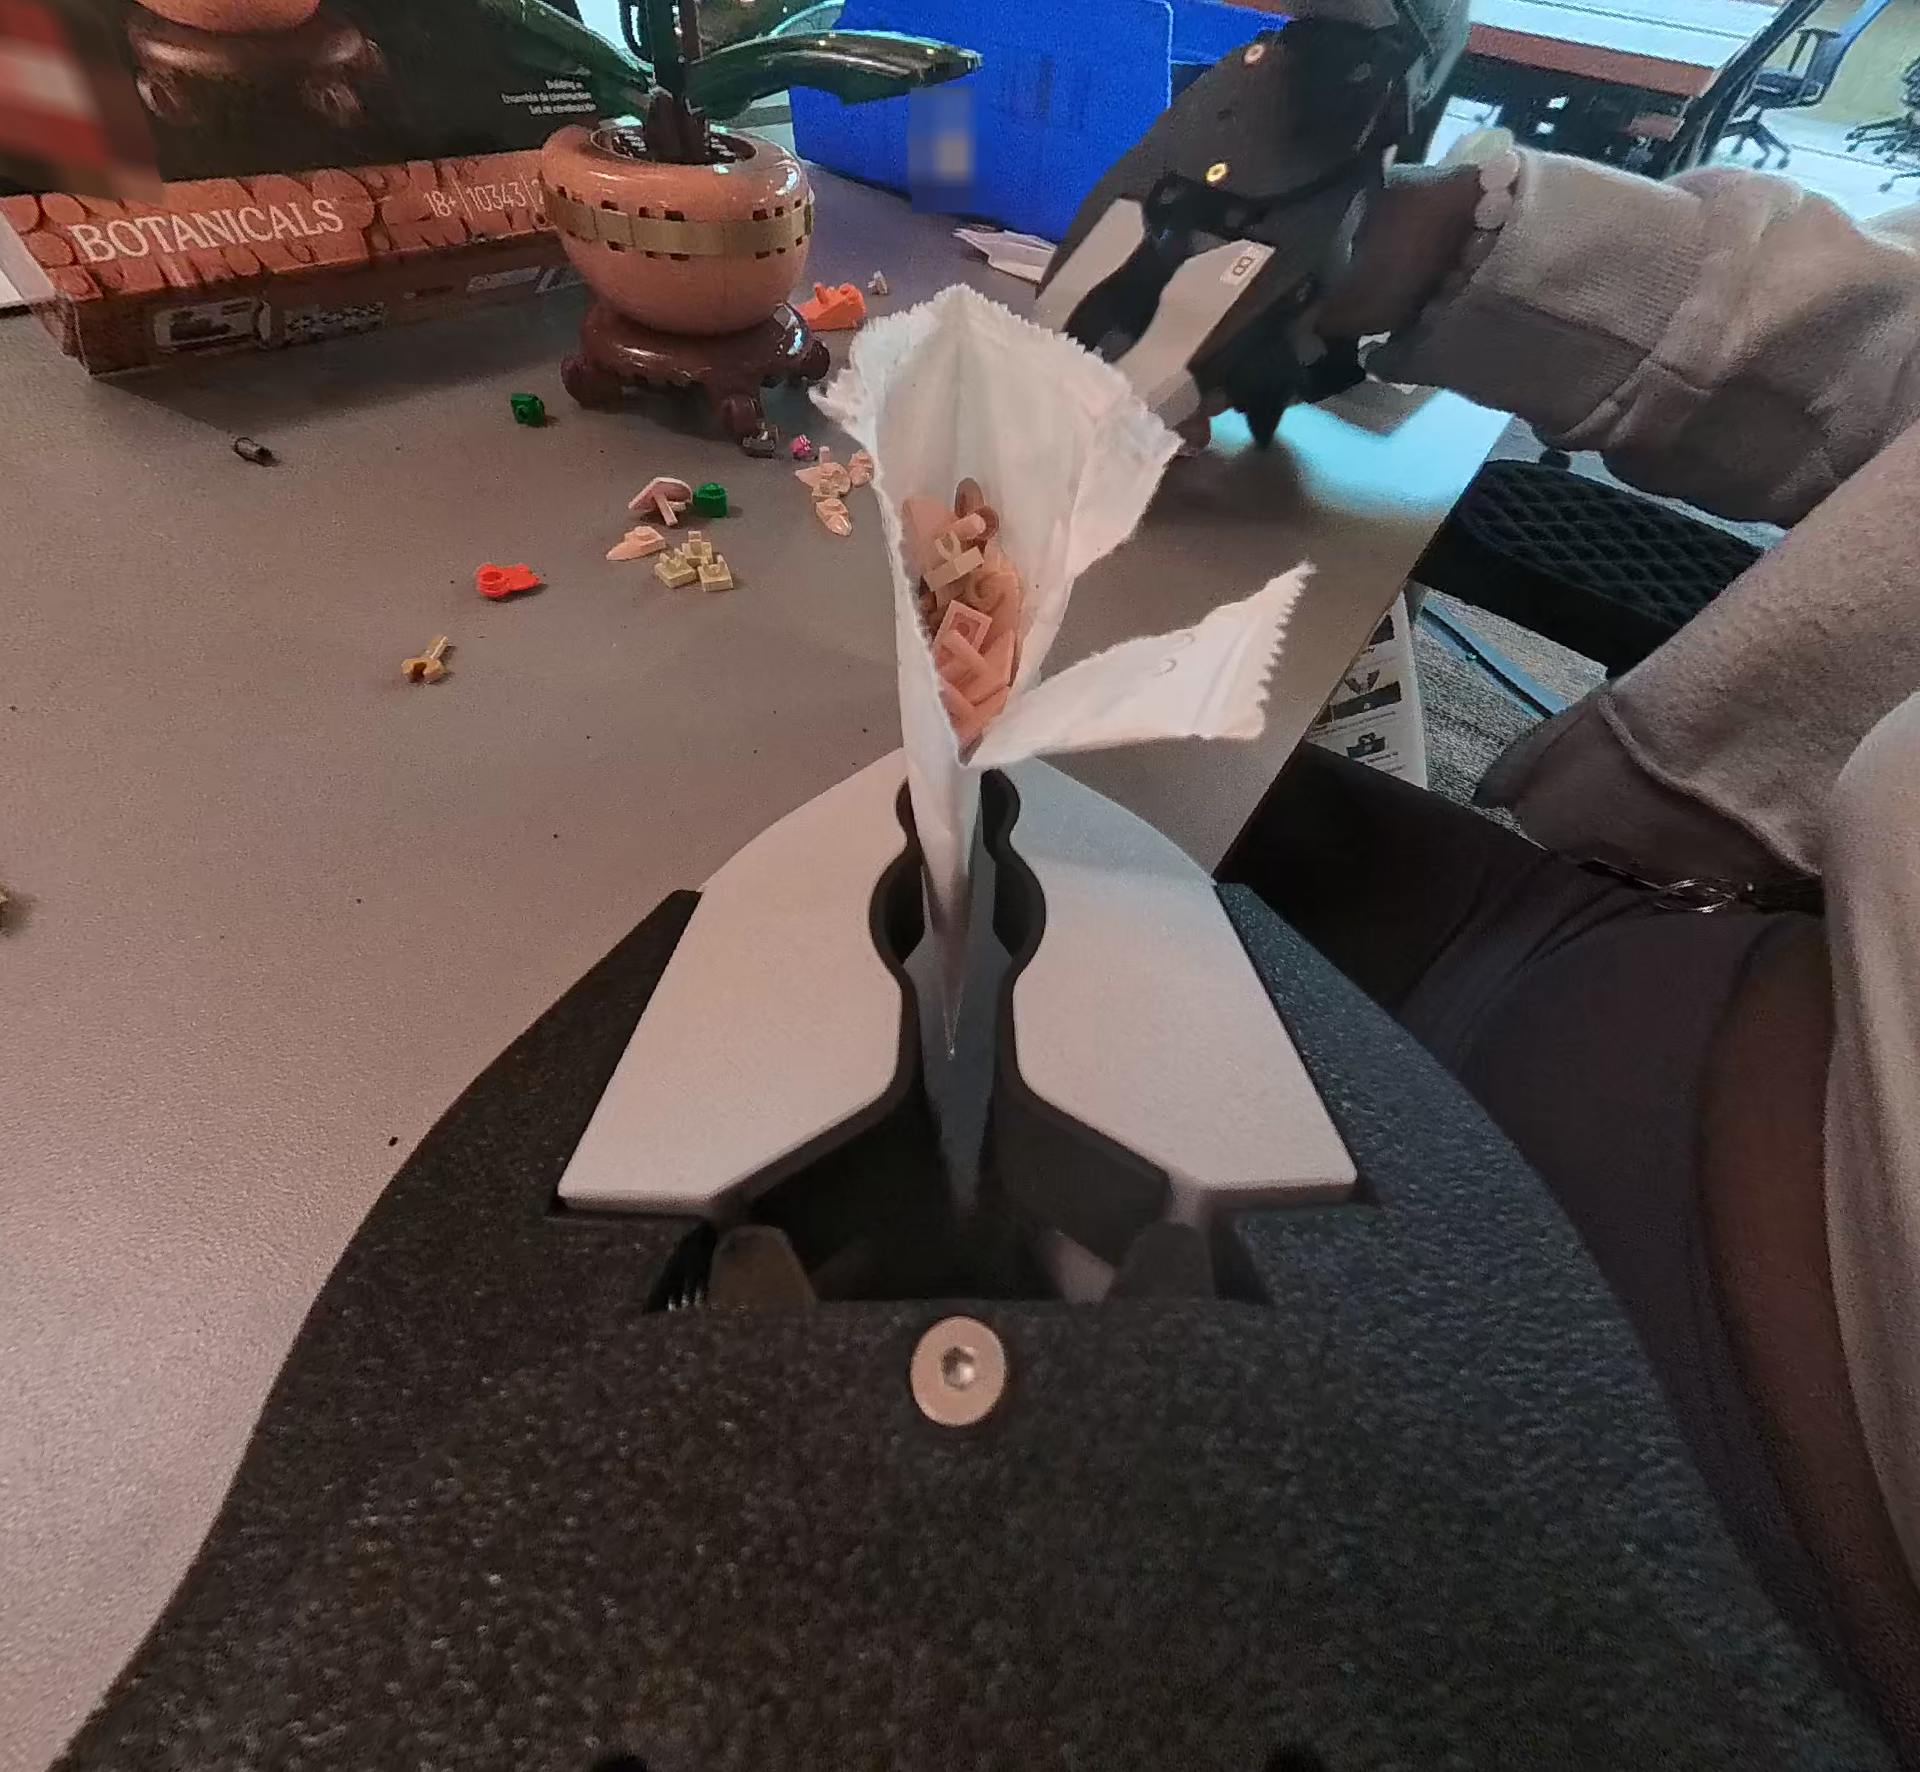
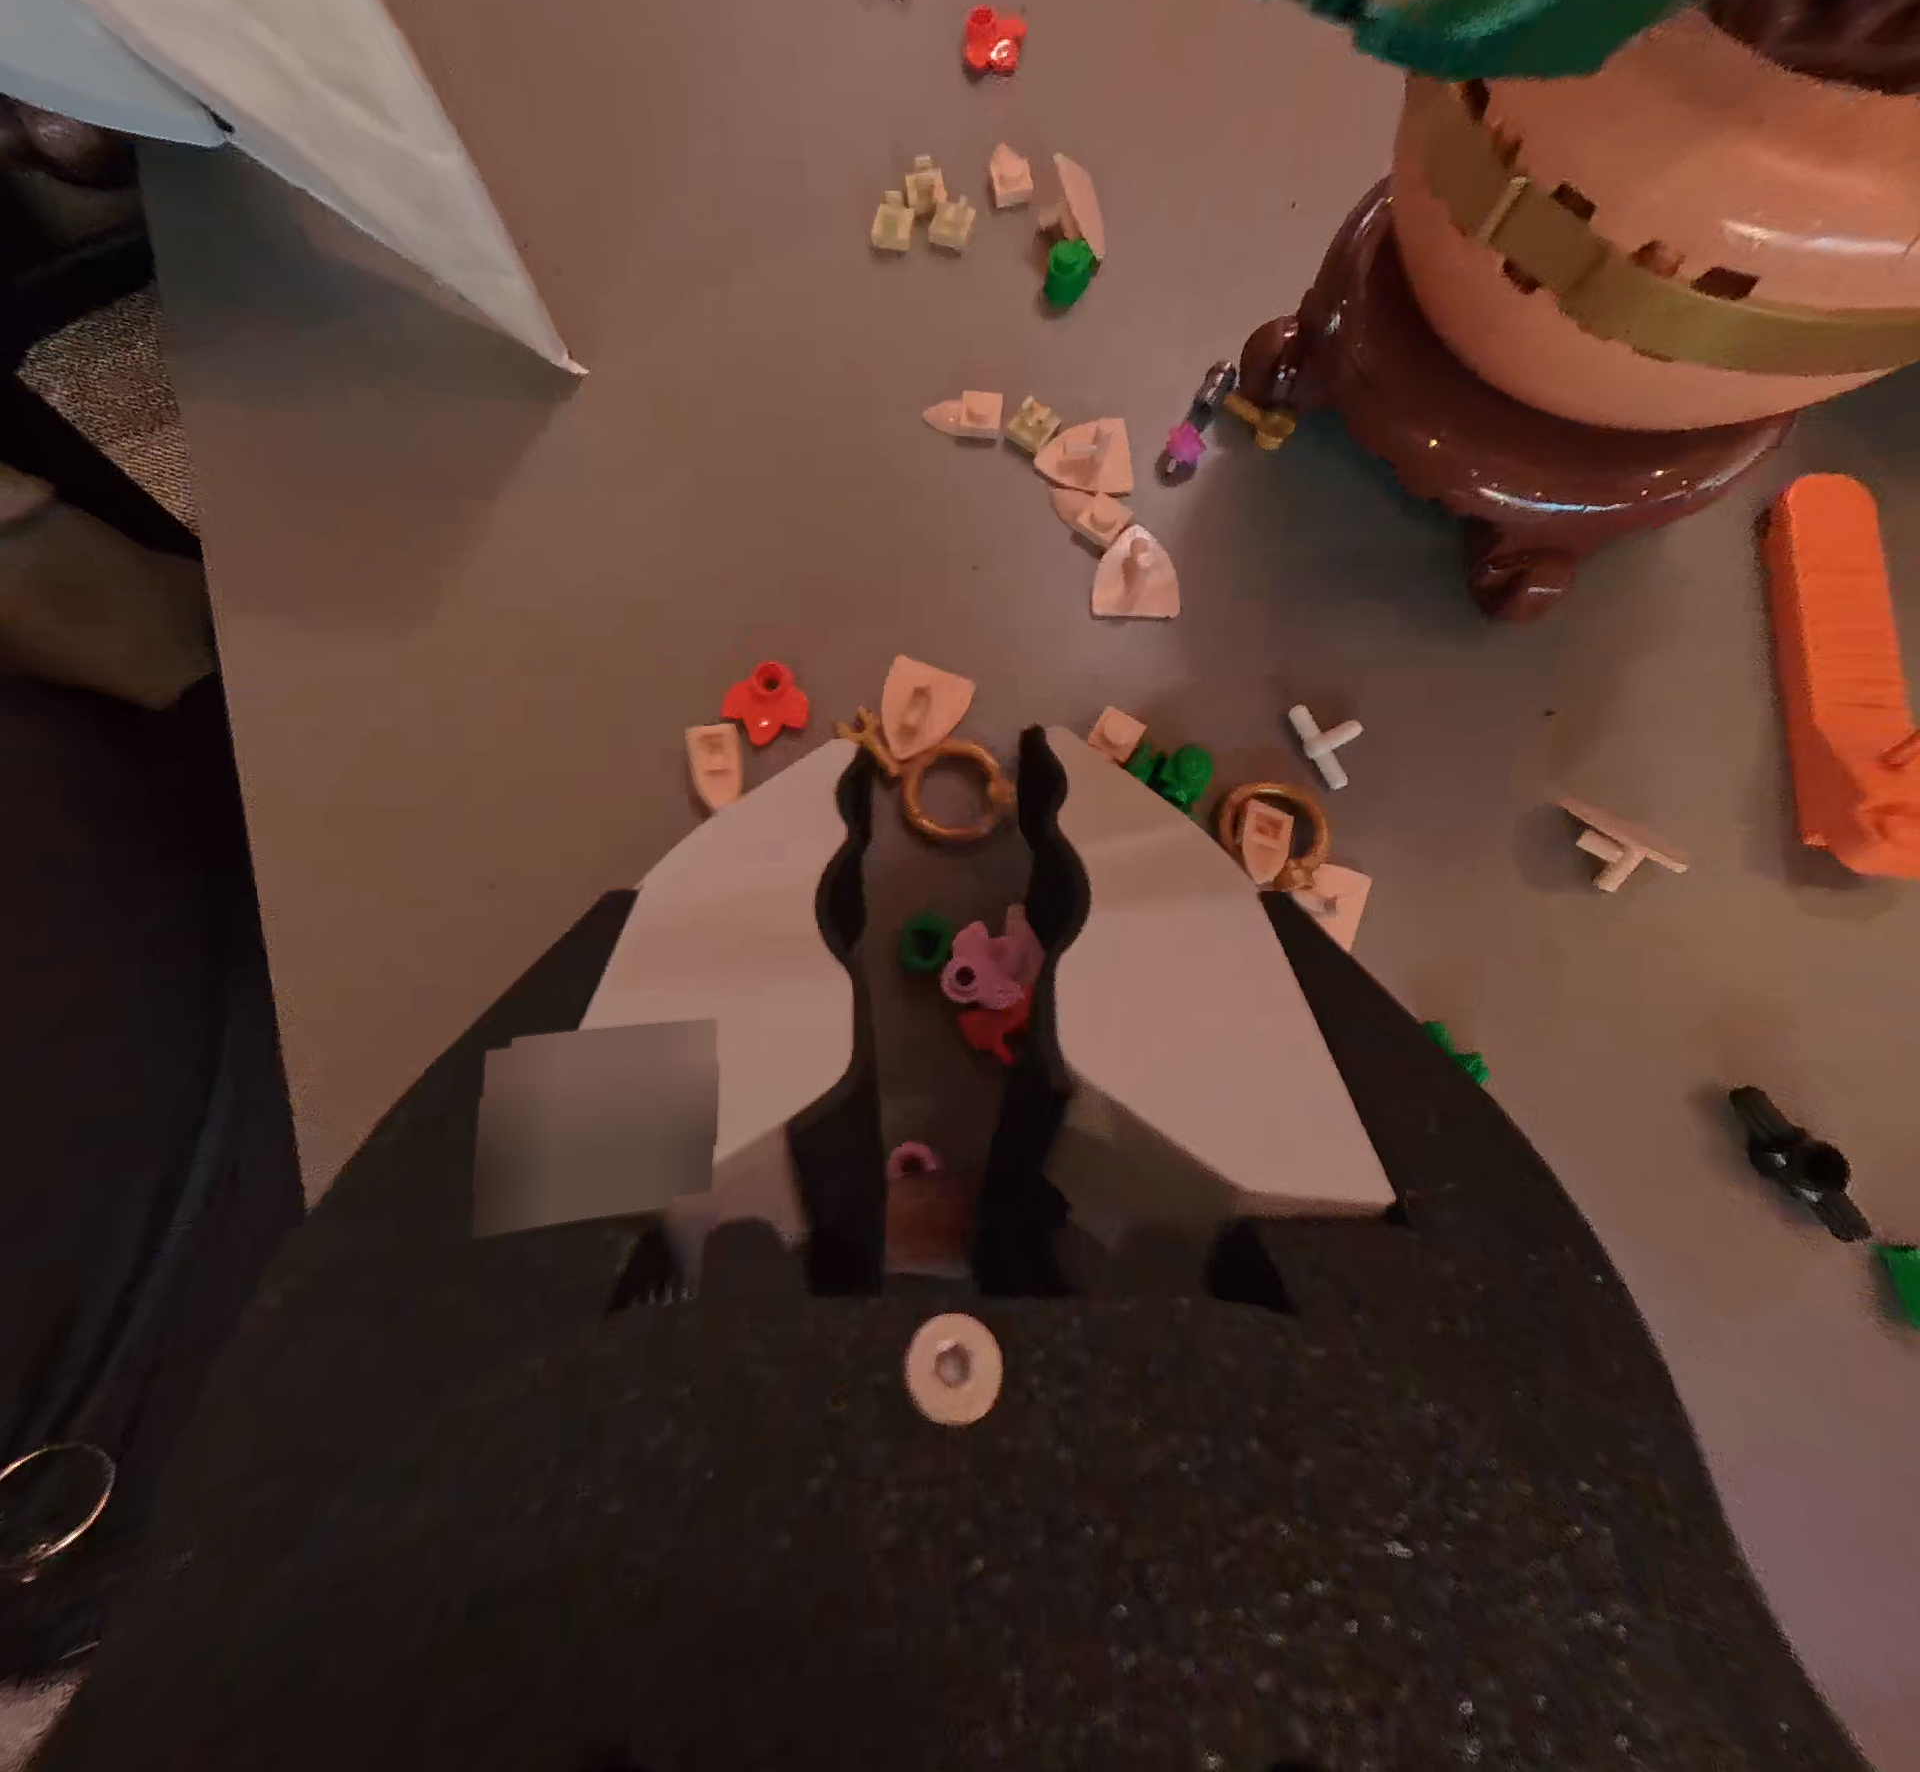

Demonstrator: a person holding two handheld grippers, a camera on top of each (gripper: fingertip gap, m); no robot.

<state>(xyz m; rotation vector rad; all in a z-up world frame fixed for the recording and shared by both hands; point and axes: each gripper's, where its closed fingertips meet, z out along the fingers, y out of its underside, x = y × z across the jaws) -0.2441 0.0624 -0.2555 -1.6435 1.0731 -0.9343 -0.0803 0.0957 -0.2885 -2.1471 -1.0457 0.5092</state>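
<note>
White paper bag [image 1: 997, 517] pinched, table edge [image 1: 1340, 683] near.

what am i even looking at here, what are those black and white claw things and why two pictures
Those are two hand-held tongs, one in each of a person's hands, each with a camera looking along its two fingers. That gives one picture per tool.

The left wrist view shows the left tongs shut on the bottom of a torn white paper bag with pinkish toy bricks inside. Farther off you see the right tongs and the person's sleeve.

The right wrist view looks down on the grey table. The right tongs are open and hold nothing, just above scattered small bricks, with a gold ring piece between the tips. A brick-built flower pot stands nearby.
</note>
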